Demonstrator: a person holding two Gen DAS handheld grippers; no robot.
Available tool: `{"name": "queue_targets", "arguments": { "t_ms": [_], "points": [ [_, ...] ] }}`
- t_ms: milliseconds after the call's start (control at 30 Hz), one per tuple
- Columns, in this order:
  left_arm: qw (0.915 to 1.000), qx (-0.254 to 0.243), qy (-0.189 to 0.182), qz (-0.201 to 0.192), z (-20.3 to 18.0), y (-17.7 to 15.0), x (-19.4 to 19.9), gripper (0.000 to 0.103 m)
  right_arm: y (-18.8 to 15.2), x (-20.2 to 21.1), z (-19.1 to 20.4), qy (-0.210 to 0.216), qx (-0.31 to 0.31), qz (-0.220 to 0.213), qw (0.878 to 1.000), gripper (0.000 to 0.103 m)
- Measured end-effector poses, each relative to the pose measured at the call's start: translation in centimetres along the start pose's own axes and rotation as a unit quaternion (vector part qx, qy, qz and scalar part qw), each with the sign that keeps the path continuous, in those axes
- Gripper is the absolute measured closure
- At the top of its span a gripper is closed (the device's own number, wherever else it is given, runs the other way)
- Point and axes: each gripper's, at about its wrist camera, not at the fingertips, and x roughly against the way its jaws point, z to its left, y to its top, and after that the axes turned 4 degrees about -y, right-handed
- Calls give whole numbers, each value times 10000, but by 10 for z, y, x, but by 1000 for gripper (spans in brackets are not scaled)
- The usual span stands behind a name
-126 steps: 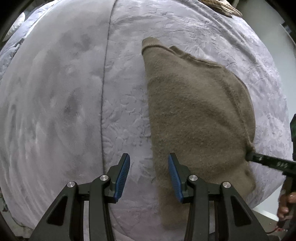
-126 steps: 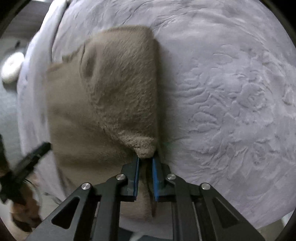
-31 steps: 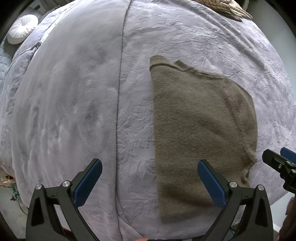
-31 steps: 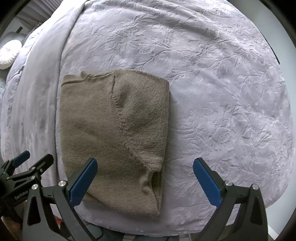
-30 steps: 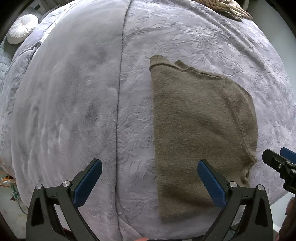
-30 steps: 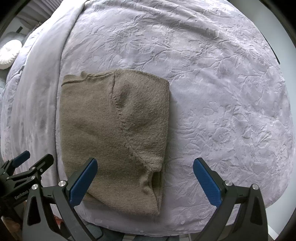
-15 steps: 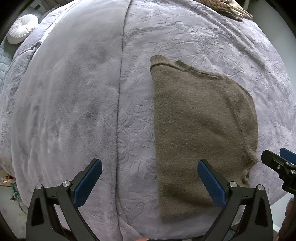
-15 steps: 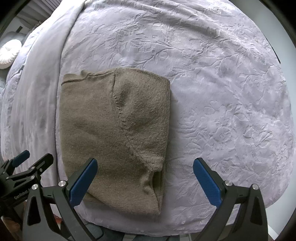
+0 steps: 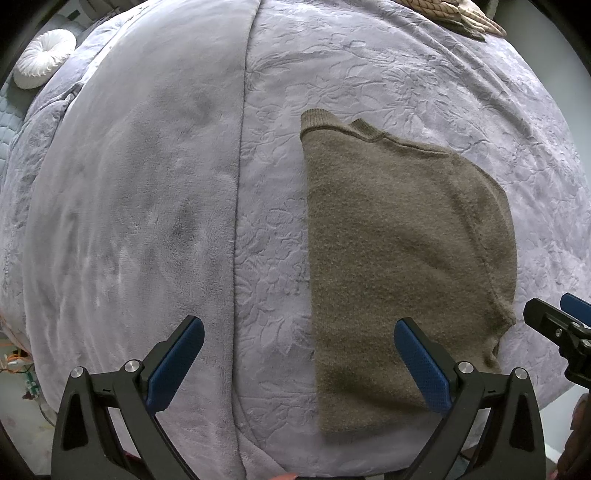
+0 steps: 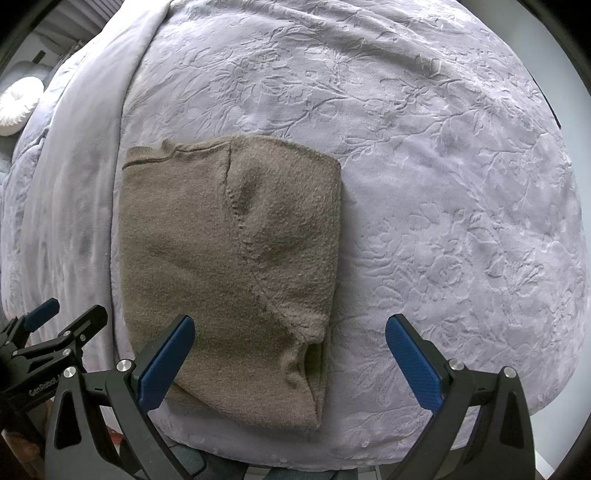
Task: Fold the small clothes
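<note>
A small olive-brown knit sweater (image 9: 402, 258) lies folded flat on a lavender bedspread (image 9: 147, 206). In the right wrist view the sweater (image 10: 229, 266) shows a sleeve folded over its right half. My left gripper (image 9: 299, 362) hovers open above the near edge of the bed, its right finger over the sweater's lower part. My right gripper (image 10: 290, 356) is open too, held above the sweater's near right corner. Neither gripper holds anything. Each gripper shows at the edge of the other's view: right gripper (image 9: 565, 332), left gripper (image 10: 51, 328).
A white round cushion (image 9: 42, 57) lies at the far left of the bed. A tan woven item (image 9: 454, 14) sits at the far edge. The bed's near edge drops to the floor just below both grippers.
Since four seconds ago the right gripper let go of the sweater corner, and both grippers opened wide and pulled back. Over the last second nothing has visibly moved.
</note>
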Motion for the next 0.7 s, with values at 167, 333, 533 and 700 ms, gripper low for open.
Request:
{"name": "queue_targets", "arguments": {
  "t_ms": [167, 333, 533, 700],
  "points": [
    [10000, -14, 12, 10, 1, 1, -1, 0, 0, 0, -1, 3, 2, 9, 10000, 0],
    [10000, 13, 22, 36, 0, 2, -2, 0, 1, -1, 1, 11, 8, 26, 10000, 0],
    [10000, 27, 61, 32, -1, 1, -2, 0, 1, -2, 1, 11, 6, 30, 10000, 0],
    [9999, 6, 109, -8, -1, 1, -2, 0, 2, -2, 1, 11, 22, 39, 10000, 0]
  ]
}}
